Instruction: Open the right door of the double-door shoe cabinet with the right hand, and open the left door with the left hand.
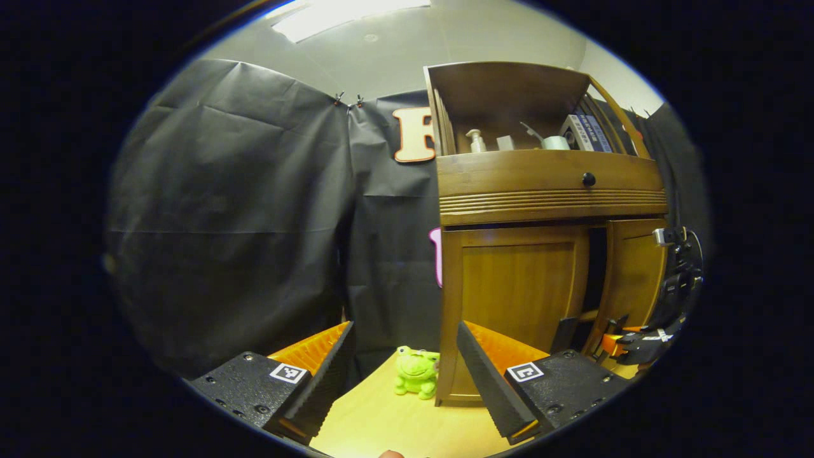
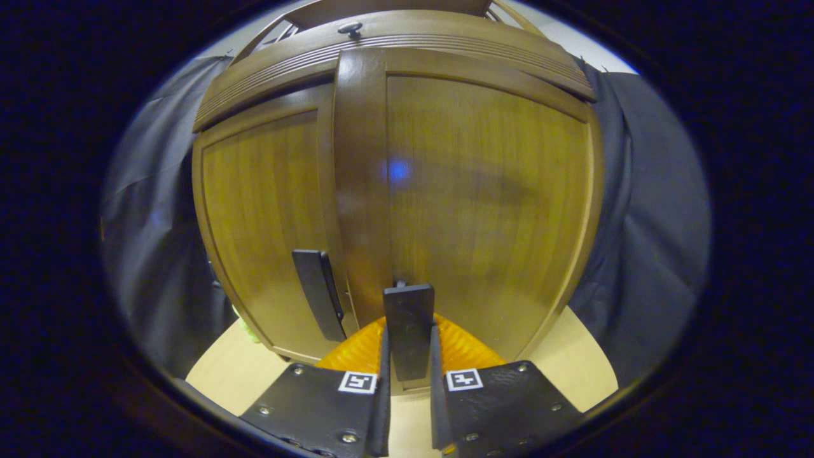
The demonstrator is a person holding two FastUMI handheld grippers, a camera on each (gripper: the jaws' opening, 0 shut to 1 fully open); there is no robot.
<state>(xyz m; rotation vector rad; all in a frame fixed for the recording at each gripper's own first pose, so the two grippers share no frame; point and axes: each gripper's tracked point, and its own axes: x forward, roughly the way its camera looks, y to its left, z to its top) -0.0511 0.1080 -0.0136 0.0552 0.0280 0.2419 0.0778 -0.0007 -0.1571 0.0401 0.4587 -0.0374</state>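
Tool on our right hand point(image 2: 407, 362) pinches the dark flat handle point(image 2: 409, 327) of the brown wooden cabinet's right door point(image 2: 483, 191), already ajar, so we judge swinging it wide comes next, while our left tool point(image 1: 400, 375) waits wide-spread before the closed left door point(image 1: 515, 292).

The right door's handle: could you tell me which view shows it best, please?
The right gripper view: the right door's handle stands close and central, clamped between the right gripper fingers. The left gripper view shows it small at the edge, mostly hidden by that gripper.
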